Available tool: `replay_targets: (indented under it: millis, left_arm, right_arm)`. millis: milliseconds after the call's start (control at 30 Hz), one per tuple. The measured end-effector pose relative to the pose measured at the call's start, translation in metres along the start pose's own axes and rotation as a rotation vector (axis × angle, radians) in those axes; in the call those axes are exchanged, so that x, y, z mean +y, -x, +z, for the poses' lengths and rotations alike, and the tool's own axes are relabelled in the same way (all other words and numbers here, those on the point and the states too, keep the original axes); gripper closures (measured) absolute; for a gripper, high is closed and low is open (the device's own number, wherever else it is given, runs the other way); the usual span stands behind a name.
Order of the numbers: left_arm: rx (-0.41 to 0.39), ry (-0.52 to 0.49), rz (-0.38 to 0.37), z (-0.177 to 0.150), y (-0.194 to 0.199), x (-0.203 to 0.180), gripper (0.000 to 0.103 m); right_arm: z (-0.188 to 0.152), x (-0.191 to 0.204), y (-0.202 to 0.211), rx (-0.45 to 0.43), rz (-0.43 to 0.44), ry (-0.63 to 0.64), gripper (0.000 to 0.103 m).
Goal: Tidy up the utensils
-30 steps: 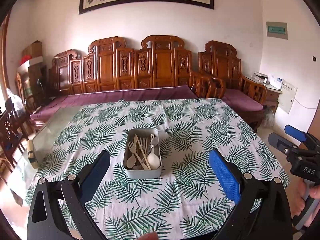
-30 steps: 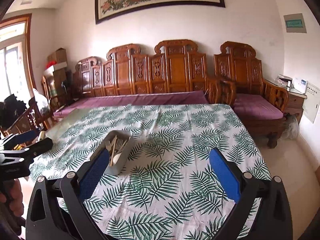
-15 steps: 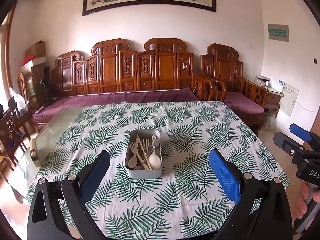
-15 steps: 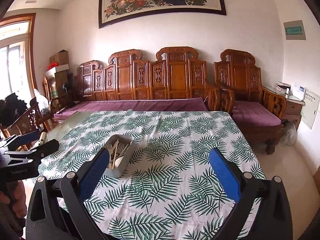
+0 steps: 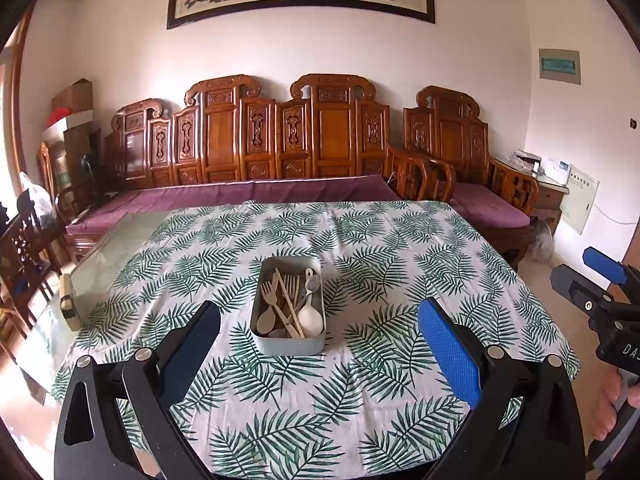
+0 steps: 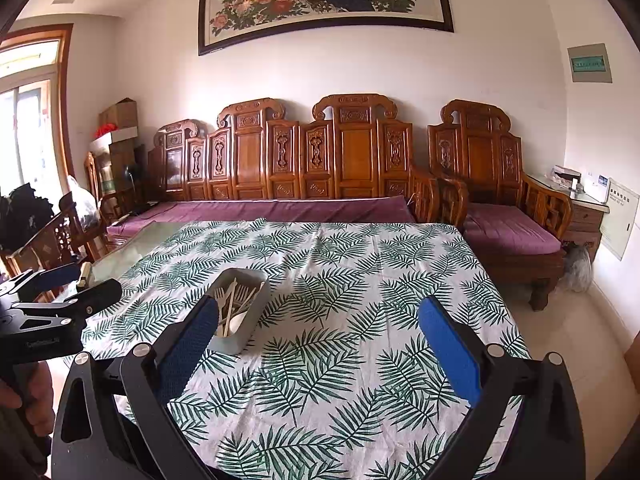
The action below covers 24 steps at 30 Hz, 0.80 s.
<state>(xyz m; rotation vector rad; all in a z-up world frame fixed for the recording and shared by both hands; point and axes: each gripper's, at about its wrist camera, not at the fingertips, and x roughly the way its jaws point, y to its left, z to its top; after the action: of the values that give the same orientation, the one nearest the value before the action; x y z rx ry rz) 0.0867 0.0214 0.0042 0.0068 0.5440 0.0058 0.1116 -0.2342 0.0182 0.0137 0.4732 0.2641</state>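
At the far left of the left wrist view, a strip of bare glass table top is left uncovered by the cloth, and a small block-shaped object is seen lying on it near the edge. The rest of the table is covered by a leaf-patterned tablecloth.

The left gripper is held above the near edge of the table with its jaws spread wide and nothing between them; its blue pads are seen on either side of the tray. In the right wrist view the same gripper is seen at the left edge, gripped from below by a hand.

A grey rectangular tray is set on the cloth near the middle of the table, well clear of both grippers. It is filled with a loose heap of utensils: pale forks, spoons and a pair of chopsticks, mixed and overlapping. From the right wrist view the tray is partly hidden behind one finger.

Further right, the right gripper is likewise held released and empty above the cloth. In the left wrist view it is seen beyond the table's right edge, off the cloth.

Behind the table, a carved wooden bench with purple cushions is placed against the wall.
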Motion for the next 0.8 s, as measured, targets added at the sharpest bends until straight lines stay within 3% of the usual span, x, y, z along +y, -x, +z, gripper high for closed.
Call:
replay_targets:
  millis: [800]
  left_arm:
    - [-0.008, -0.002, -0.003, 0.0000, 0.0014, -0.0049, 0.007]
  right_arm:
    - [-0.0026, -0.0021, 0.0007, -0.002, -0.008, -0.004, 0.002]
